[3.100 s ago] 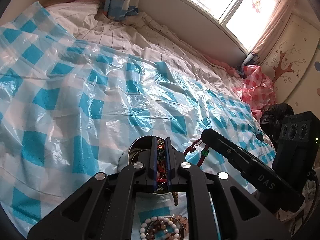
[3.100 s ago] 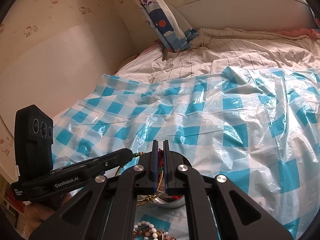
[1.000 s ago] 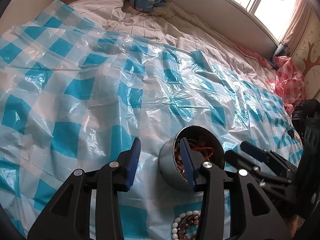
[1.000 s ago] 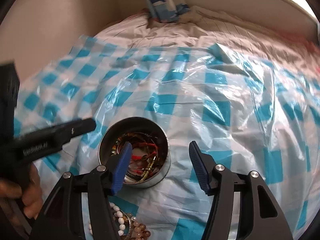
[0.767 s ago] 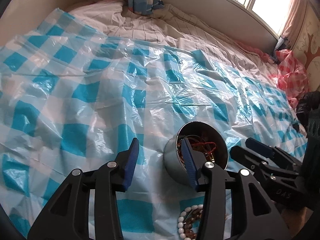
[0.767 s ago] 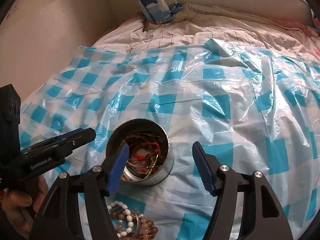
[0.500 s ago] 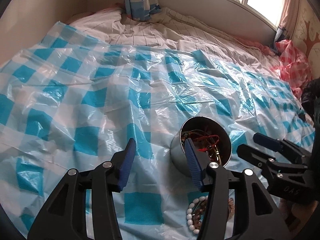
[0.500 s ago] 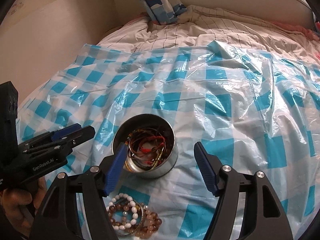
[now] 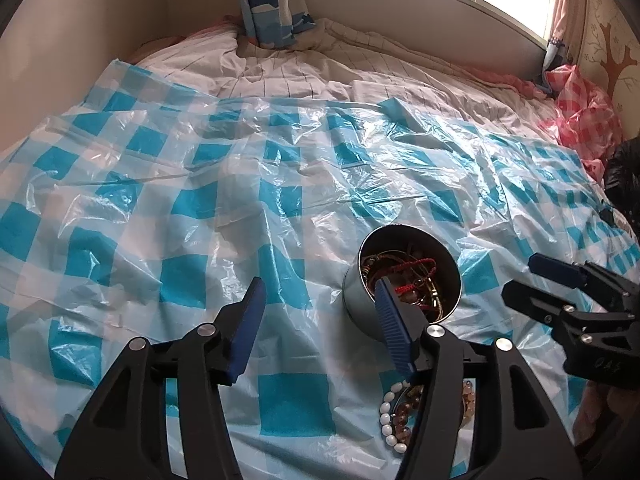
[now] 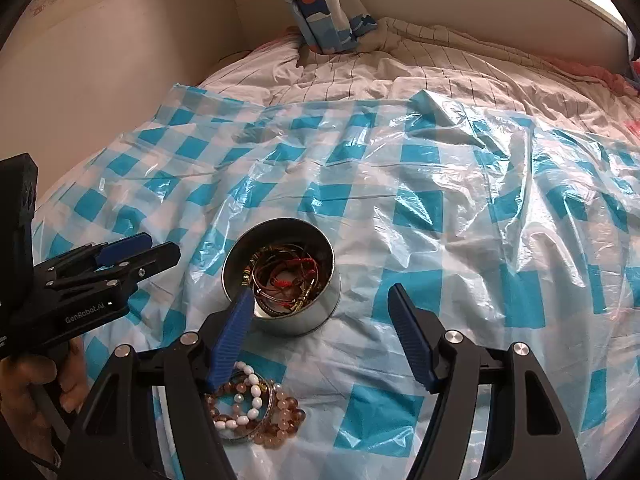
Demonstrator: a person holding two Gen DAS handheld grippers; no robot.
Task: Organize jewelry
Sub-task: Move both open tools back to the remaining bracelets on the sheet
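A round metal tin (image 9: 360,308) (image 10: 308,320) stands on the blue-checked plastic sheet, holding a tangle of red cord and gold bracelets (image 9: 412,280) (image 10: 286,276). A pile of white and brown bead bracelets (image 10: 252,408) (image 9: 396,420) lies just in front of the tin. My left gripper (image 9: 318,292) is open and empty, left of the tin, its right finger at the tin's near rim; it also shows in the right wrist view (image 10: 140,250). My right gripper (image 10: 320,300) is open and empty over the tin's near side; it shows in the left wrist view (image 9: 532,278).
The blue-checked plastic sheet (image 9: 240,208) (image 10: 460,216) covers a bed with a striped sheet (image 9: 320,64). A blue patterned pillow (image 9: 268,4) (image 10: 324,12) leans at the wall. A red-checked bag (image 9: 580,116) and a black bag (image 9: 624,180) lie at the right.
Both grippers were shut on bracelets over the tin; they have opened, dropped them in, and pulled back and up. The bead pile has come more into view.
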